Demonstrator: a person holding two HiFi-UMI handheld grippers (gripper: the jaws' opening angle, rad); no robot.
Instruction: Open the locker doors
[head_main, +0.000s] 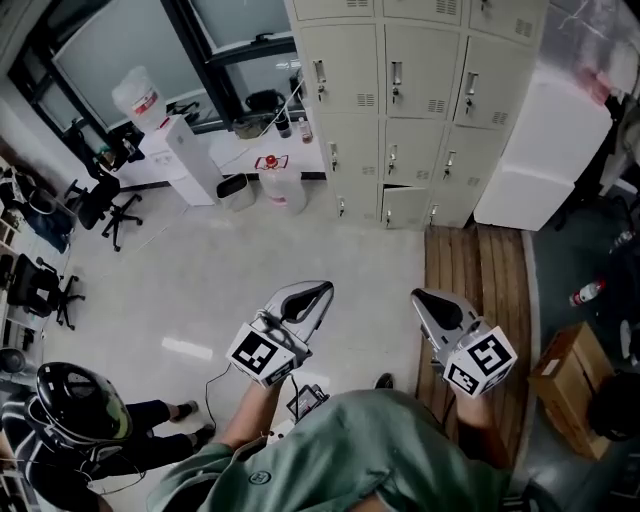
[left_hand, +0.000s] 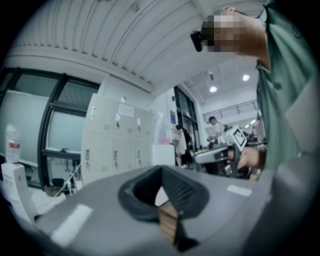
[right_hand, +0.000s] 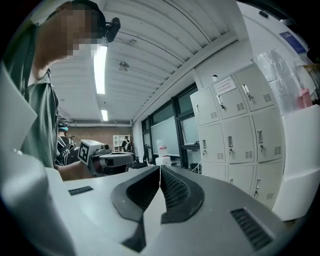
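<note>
1. left claw (head_main: 322, 290) has its jaws together with nothing between them, and is held over the pale floor (head_main: 250, 260)
2. right claw (head_main: 418, 297) has its jaws together too and is empty; it is near the left claw, not touching
3. lockers (head_main: 420, 110) are ahead of both claws, well apart and untouched; most doors look closed, and the bottom middle one shows a dark gap at its top
4. white box (head_main: 540, 150) is ahead-right of the right claw, just beside the lockers
5. wooden strip (head_main: 475, 290) runs ahead of the right claw towards the lockers
6. person in helmet (head_main: 80, 405) is behind-left of the left claw

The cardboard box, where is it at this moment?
In the head view the cardboard box sits lower right, on the dark floor right of the wooden strip, with a bottle lying beyond it.
</note>
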